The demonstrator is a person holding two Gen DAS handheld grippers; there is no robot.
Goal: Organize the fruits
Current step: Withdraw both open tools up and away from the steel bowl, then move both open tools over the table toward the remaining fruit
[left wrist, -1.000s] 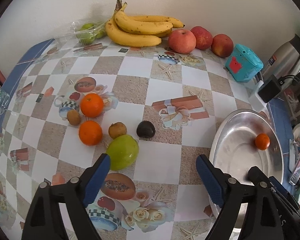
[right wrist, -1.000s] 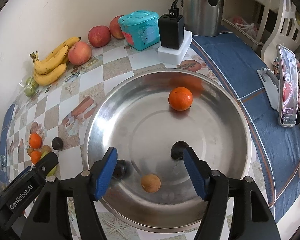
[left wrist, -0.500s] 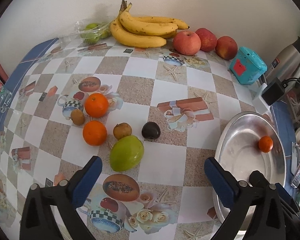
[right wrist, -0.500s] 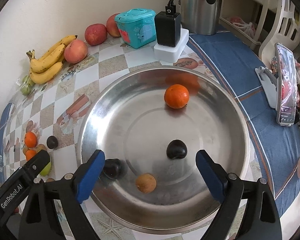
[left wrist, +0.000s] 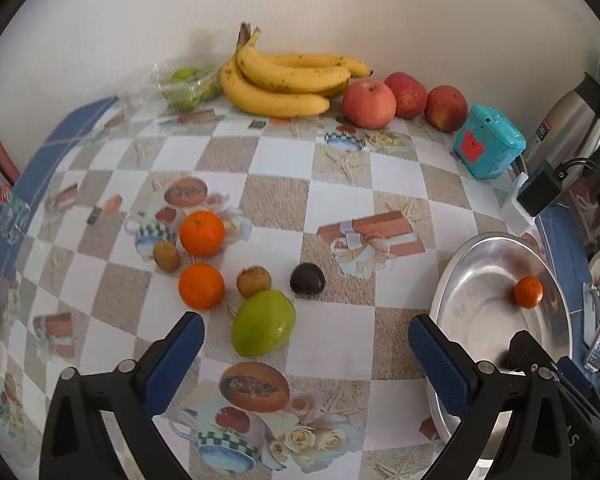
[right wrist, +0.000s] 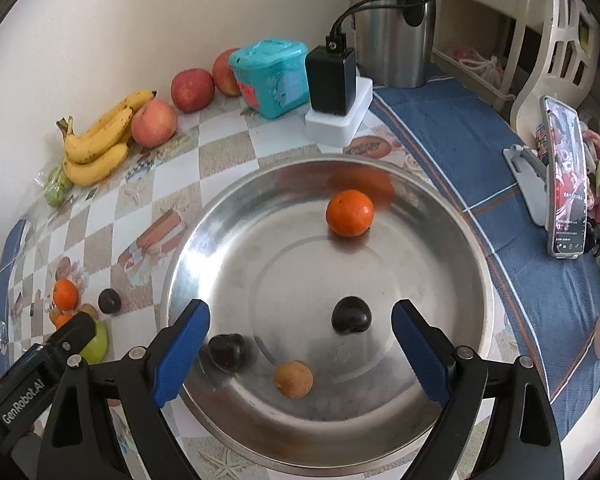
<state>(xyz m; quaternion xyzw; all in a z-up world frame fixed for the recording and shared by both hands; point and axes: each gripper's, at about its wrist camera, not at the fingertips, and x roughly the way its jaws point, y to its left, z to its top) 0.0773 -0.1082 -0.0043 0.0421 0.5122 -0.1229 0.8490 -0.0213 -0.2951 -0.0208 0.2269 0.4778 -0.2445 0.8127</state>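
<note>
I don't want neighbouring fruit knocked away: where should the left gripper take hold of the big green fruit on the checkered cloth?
Probably across the large green oval fruit's narrow middle, coming from above. It lies tilted, and a small brown round fruit sits against its far end, so the long flanks are the free sides. The left gripper is open, nothing between its jaws.

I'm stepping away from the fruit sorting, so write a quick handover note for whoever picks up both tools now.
Left tool: open, just widened, empty, over the loose fruit.
Right tool: open, just widened, empty, over the metal bowl.
In the bowl: one orange, two dark plums, one small brown fruit.
Left on the table: two oranges, two small brown fruits, a dark plum, a green mango.
Bananas and apples lie by the wall.
</note>
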